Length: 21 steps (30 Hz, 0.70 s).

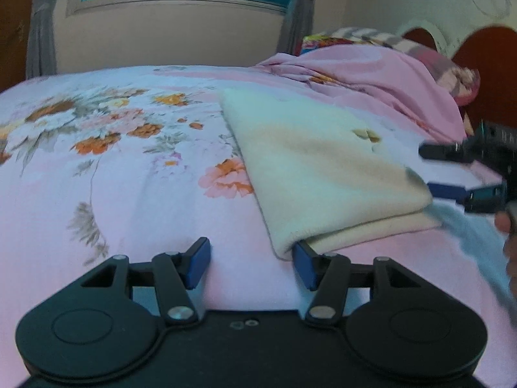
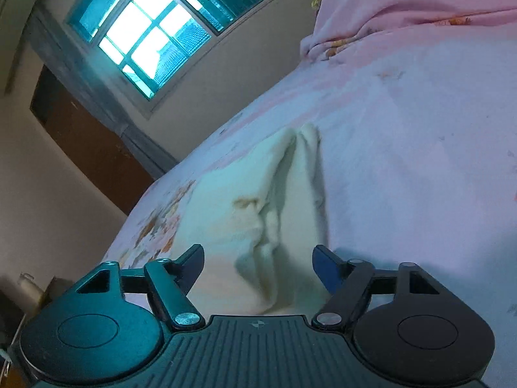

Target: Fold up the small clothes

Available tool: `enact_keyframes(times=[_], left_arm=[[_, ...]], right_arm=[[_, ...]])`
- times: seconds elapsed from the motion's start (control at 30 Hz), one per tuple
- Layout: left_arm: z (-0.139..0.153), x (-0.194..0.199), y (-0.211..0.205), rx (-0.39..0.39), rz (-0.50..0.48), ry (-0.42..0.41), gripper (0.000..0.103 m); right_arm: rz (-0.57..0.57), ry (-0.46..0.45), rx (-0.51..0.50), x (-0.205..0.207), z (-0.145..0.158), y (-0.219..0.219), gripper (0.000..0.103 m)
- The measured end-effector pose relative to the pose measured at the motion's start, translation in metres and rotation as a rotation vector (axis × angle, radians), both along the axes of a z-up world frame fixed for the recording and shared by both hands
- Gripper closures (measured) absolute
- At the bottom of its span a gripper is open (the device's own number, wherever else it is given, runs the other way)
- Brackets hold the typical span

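Observation:
A cream garment [image 1: 323, 174] lies folded on the floral pink bedsheet [image 1: 129, 177]. My left gripper [image 1: 252, 263] is open at the garment's near corner. Its right fingertip [image 1: 303, 258] sits at the folded edge, while the left fingertip rests over bare sheet. My right gripper [image 1: 434, 171] comes in from the right edge at the garment's far right corner, jaws apart. In the right wrist view the garment [image 2: 252, 200] is creased and runs forward between the open fingers of the right gripper [image 2: 260, 265]; the pads do not press on it.
A heaped pink blanket [image 1: 371, 77] and patterned pillows lie beyond the garment, against a dark red headboard [image 1: 484, 61]. A blurred pale blue strip [image 1: 468, 236] hangs by a hand [image 1: 504, 223] at the right. A window [image 2: 152, 35] and brown door [image 2: 87, 148] are behind the bed.

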<state>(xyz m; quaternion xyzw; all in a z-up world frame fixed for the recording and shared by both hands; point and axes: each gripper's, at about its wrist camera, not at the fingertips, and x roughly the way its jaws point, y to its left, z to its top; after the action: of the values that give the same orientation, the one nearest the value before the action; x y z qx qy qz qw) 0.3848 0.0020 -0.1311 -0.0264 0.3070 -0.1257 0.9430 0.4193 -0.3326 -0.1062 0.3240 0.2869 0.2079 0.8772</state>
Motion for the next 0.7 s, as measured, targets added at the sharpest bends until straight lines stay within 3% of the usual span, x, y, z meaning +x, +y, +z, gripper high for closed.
enact_keyframes(times=[0.07, 0.23, 0.27, 0.3, 0.4, 0.5, 0.57, 0.63, 0.67, 0.7], left_arm=[[-0.001, -0.001, 0.003, -0.025, 0.002, 0.003, 0.048], [-0.003, 0.003, -0.003, 0.001, -0.027, 0.017, 0.047], [-0.003, 0.005, -0.004, 0.012, -0.03, 0.029, 0.047], [-0.003, 0.006, -0.005, 0.019, -0.031, 0.031, 0.047], [-0.004, 0.003, -0.008, 0.03, -0.03, 0.021, 0.047], [-0.005, 0.001, -0.005, 0.01, -0.027, 0.014, 0.047], [-0.005, 0.002, -0.006, 0.011, -0.028, 0.017, 0.046], [-0.005, 0.002, -0.007, 0.018, -0.027, 0.018, 0.046], [-0.005, 0.002, -0.007, 0.018, -0.027, 0.019, 0.046], [-0.005, 0.002, -0.006, 0.012, -0.027, 0.02, 0.046]], right_arm=[[0.033, 0.019, 0.01, -0.001, -0.009, 0.004, 0.053], [0.051, 0.057, -0.017, 0.025, -0.015, 0.021, 0.054], [0.058, 0.057, -0.017, 0.027, -0.014, 0.023, 0.093], [0.087, 0.05, -0.032, 0.03, -0.01, 0.026, 0.097], [0.092, -0.038, -0.102, 0.019, 0.01, 0.027, 0.097], [0.044, -0.085, -0.089, 0.001, 0.022, 0.01, 0.098], [0.016, -0.051, -0.108, -0.001, 0.008, 0.003, 0.098], [0.055, 0.084, -0.081, 0.015, -0.023, 0.003, 0.097], [0.061, 0.079, -0.065, 0.015, -0.026, 0.002, 0.097], [0.052, 0.058, -0.06, 0.013, -0.024, 0.0, 0.088]])
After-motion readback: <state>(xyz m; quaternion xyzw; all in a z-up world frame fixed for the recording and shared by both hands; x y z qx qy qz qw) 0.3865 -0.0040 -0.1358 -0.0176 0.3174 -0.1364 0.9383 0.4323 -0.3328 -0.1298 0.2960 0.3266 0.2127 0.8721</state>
